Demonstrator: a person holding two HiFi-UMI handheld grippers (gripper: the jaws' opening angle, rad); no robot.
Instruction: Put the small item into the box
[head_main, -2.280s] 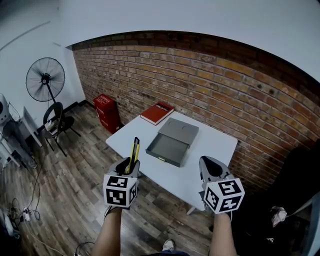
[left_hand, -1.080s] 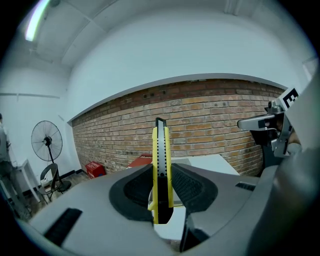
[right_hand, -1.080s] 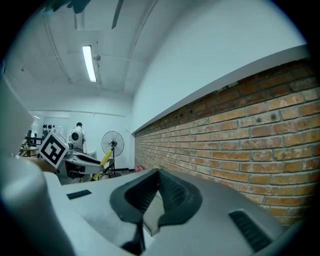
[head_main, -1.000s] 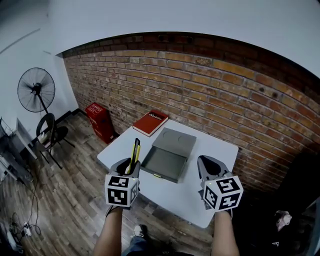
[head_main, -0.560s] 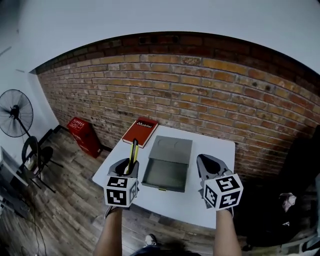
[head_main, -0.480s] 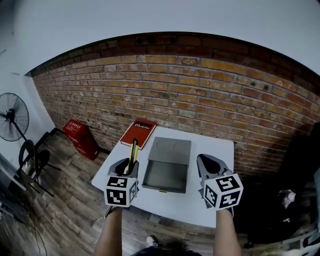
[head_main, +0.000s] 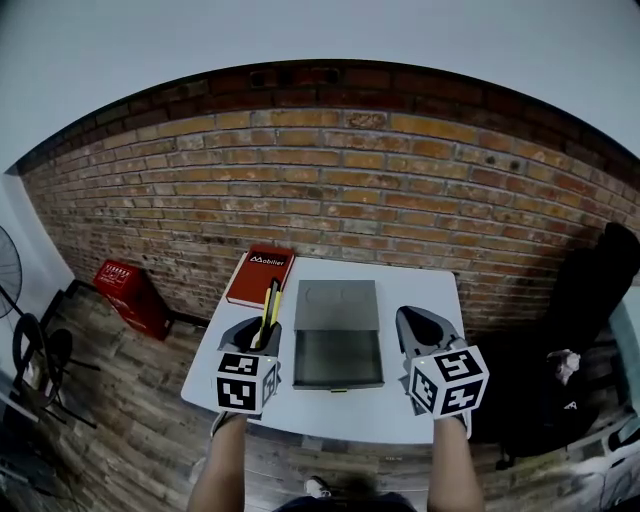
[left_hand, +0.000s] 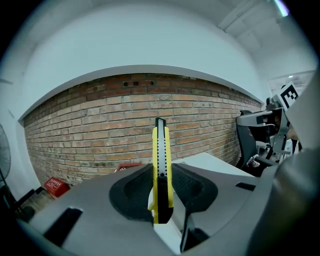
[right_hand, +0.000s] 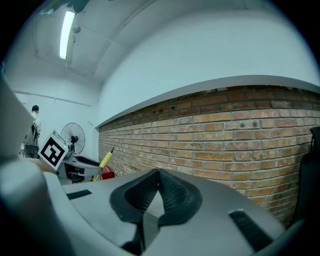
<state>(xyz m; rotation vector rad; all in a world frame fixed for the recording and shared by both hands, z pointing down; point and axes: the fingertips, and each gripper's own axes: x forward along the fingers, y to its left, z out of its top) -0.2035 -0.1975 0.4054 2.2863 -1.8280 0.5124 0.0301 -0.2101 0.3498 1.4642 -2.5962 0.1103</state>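
Left gripper view: yellow knife (left_hand: 161, 145) upright, clamped in jaws of left hand-held gripper (left_hand: 162, 186).

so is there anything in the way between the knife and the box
Nothing visible. The yellow utility knife is clamped in the left gripper, and the grey box lies open on the white table to its right, its inside bare. The red book sits further back on the left, outside that path.
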